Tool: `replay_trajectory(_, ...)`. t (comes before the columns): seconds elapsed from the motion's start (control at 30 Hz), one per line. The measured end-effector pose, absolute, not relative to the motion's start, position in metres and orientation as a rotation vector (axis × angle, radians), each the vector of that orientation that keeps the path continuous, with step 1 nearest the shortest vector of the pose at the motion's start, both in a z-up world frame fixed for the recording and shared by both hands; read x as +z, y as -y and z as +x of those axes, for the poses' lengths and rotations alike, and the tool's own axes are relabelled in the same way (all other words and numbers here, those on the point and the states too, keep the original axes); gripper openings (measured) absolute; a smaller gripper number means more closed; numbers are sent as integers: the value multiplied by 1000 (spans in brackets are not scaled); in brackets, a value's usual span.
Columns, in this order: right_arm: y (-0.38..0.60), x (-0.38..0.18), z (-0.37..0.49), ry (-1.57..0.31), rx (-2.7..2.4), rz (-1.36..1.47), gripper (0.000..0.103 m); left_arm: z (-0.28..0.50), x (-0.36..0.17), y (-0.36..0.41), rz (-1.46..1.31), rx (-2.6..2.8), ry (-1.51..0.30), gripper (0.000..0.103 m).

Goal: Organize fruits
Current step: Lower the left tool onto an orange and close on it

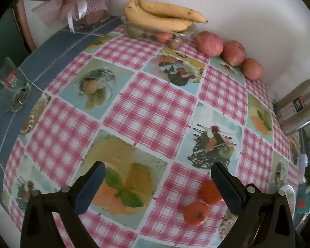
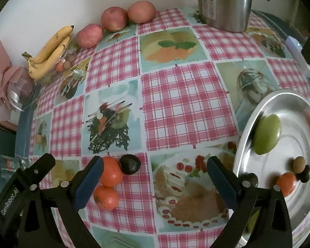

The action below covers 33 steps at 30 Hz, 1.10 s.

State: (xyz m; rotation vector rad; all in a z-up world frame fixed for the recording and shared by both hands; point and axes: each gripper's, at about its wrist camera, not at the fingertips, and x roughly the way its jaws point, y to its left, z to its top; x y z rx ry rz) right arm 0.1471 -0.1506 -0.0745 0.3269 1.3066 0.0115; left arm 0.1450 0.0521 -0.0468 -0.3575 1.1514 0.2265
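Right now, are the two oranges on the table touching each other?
Touching. In the right wrist view, the upper orange sits right against the lower orange with no tablecloth showing between them.

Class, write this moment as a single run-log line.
left gripper: open, empty | right gripper: open, empty | steel bowl: green fruit, orange | two oranges, dark fruit: on tablecloth

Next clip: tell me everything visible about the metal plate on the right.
The metal plate is a round, shiny silver dish with a raised rim, lying flat on the checked tablecloth at the right edge of the right wrist view, partly cut off. Inside it rest a green fruit, a small orange, a small brown fruit and a dark one behind it. The right tool is open beside it, not touching.
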Motion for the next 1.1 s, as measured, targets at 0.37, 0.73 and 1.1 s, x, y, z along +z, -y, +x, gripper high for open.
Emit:
replay_trajectory(0.37, 175, -71, 157, -1288, -76, 348, 100, 157, -53, -31, -365, 143, -1156, 101)
replay_trajectory(0.73, 197, -67, 150, -1290, -118, 402, 100, 160, -65, -11, -403, 31, -1227, 71)
replay_trajectory(1.1, 199, -66, 147, -1304, -111, 413, 100, 160, -77, 19, -386, -62, -1304, 57)
